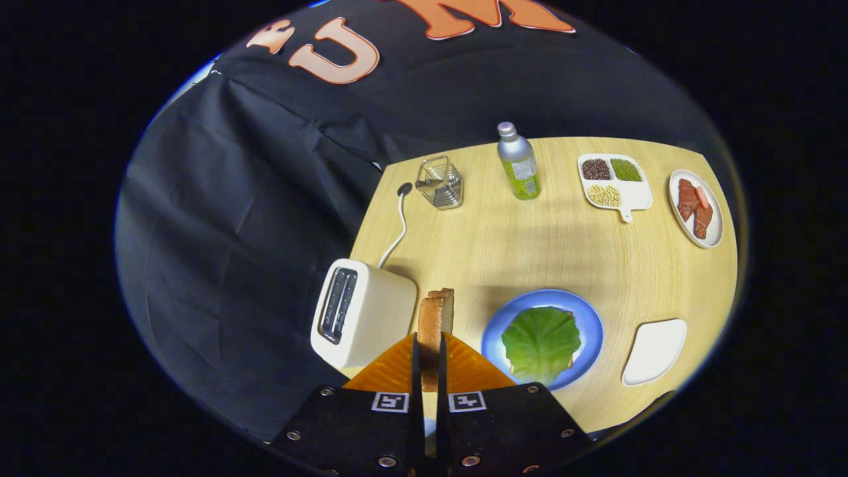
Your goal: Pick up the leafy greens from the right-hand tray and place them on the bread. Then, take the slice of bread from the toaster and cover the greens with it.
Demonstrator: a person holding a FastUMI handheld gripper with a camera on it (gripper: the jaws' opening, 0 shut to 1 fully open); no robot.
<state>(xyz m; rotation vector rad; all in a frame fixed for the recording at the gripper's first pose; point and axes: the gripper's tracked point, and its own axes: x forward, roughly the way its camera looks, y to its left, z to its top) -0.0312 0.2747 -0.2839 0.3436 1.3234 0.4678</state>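
Greens [541, 342] lie on the plate (first step done); gripper [429, 358] clasps the bread slice [434, 318], covering remains.

Toaster [361, 311] just left of tongs [429, 358], open table [530, 245] beyond

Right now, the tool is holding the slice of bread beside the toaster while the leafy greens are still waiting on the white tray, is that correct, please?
Not quite. The tool does hold the slice of bread beside the toaster, but the leafy greens already lie on the bread on the blue plate, not on the white tray, as the gripper view shows.
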